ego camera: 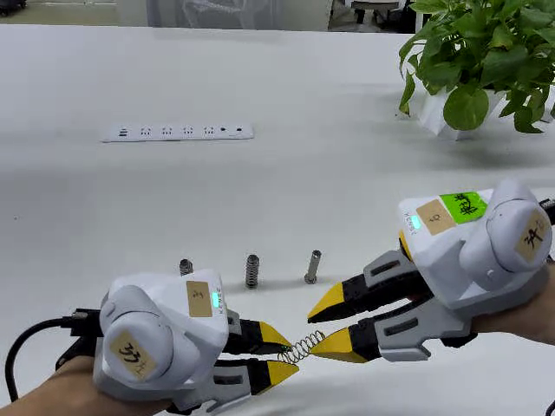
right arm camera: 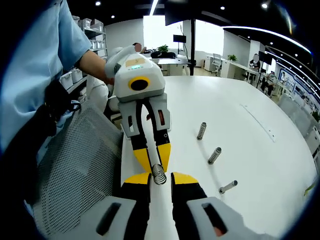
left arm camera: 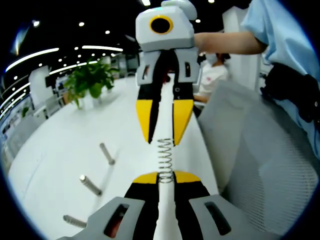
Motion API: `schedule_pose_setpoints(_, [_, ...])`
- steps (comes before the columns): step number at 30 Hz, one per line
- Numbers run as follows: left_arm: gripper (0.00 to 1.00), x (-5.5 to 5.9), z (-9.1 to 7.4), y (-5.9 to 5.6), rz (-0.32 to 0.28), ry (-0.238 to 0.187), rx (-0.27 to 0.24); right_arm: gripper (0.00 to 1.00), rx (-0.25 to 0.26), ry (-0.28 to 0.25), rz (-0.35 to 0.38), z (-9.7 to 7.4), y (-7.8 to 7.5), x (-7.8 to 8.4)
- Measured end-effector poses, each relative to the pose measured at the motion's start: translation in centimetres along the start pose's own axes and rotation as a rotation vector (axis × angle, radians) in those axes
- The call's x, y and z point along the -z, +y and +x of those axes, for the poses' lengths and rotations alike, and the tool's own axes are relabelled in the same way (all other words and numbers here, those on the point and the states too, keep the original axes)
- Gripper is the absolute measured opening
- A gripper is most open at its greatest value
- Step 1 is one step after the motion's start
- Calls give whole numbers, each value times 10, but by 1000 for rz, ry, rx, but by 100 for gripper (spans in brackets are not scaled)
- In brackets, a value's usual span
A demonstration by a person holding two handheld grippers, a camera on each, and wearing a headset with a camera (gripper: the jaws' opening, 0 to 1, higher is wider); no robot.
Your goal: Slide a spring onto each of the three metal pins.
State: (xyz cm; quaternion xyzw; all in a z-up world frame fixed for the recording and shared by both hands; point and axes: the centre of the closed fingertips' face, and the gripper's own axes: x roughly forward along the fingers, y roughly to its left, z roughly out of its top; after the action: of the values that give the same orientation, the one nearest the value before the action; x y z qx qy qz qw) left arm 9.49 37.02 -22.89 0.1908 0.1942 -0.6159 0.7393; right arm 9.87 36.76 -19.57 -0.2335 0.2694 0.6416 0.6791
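Note:
Three metal pins stand in a row on the white table (ego camera: 286, 173). The left pin (ego camera: 186, 267) and the middle pin (ego camera: 252, 271) each carry a spring, and the right pin (ego camera: 313, 267) is bare. Near the front edge my left gripper (ego camera: 286, 354) is shut on one end of a loose spring (ego camera: 301, 347). The spring's other end reaches between the jaws of my right gripper (ego camera: 323, 327), which stands open around it. In the left gripper view the spring (left arm camera: 165, 159) rises from my left gripper (left arm camera: 166, 177) toward the right gripper (left arm camera: 161, 140).
A white power strip (ego camera: 178, 132) lies far back on the left. A potted plant (ego camera: 481, 52) stands at the back right. A grey mesh chair (right arm camera: 75, 170) sits against the table's near edge, by the person's body.

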Motion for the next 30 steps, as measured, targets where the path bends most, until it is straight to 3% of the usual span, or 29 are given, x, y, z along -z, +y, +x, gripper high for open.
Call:
schedule_pose_setpoints(6, [9, -3, 0, 0, 6, -10, 2, 12, -17, 11, 14, 1, 2, 4])
schedule_pose_setpoints(15, [9, -3, 1, 2, -1, -6, -6, 12, -9, 17, -22, 3, 4, -5])
schedule_pose_setpoints(20, [9, -2, 3, 1, -9, -2, -6, 12, -2, 40, -54, 5, 5, -6])
schedule_pose_setpoints(26, [9, 0, 8, 0, -10, 17, -3, 12, 7, 107, -123, 8, 7, -1])
schedule_pose_setpoints(30, [9, 1, 8, 0, -3, 21, -2, 12, 6, 117, -129, 7, 6, 0])
